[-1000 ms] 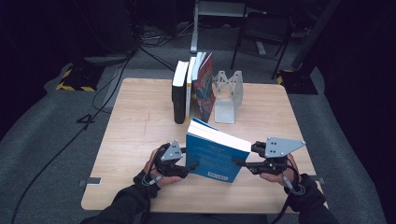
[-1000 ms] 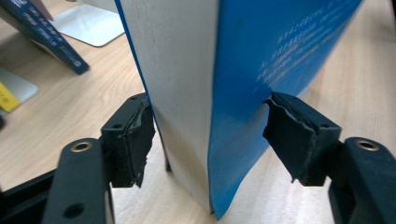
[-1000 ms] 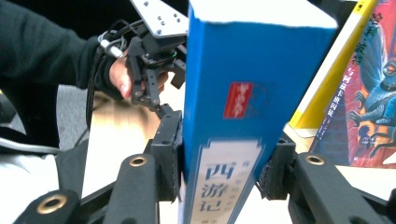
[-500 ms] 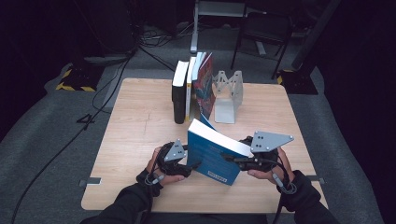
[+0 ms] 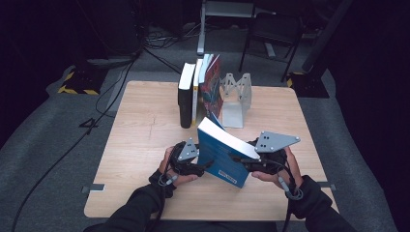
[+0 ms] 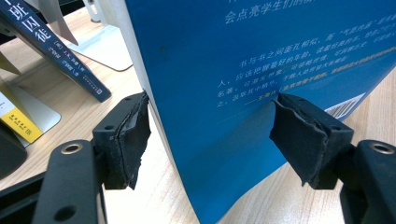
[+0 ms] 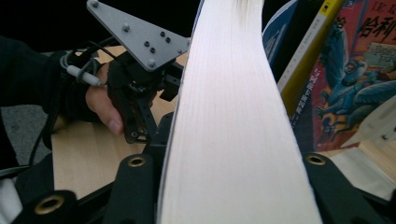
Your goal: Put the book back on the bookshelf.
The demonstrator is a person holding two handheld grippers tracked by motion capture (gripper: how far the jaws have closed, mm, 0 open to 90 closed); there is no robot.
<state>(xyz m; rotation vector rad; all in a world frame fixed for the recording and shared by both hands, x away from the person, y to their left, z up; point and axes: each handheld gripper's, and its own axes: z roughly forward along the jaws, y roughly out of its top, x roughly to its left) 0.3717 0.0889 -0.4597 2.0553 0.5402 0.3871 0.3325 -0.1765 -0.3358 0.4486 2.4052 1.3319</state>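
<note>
While the blue book point(image 5: 223, 155) stands tilted on its lower edge near the front of the table point(image 5: 140, 140), between the two hands, the right gripper point(image 5: 244, 164) is clamped across its thickness, one jaw on each cover, with the white page block point(image 7: 233, 121) running up between them; the left gripper point(image 6: 210, 135) has just been opening, and its torn black pads point(image 6: 133, 133) stand either side of the spine edge, the left one clear of the cover, the right one at most grazing it, so it exerts no grip.

Beyond the book, at the back of the table, a row of upright books point(image 5: 196, 92) leans against a pale metal bookend point(image 5: 236, 99); a colourful illustrated volume point(image 5: 211, 87) is outermost, tilted.

Risks noted, as judgement: the book hangs on a single grip near one end, so it may pivot or sag about the right jaws if lifted quickly; the pads are ragged and may slip on the glossy cover; carried toward the row, its corner could strike the leaning volume and topple it, or push the bookend.
</note>
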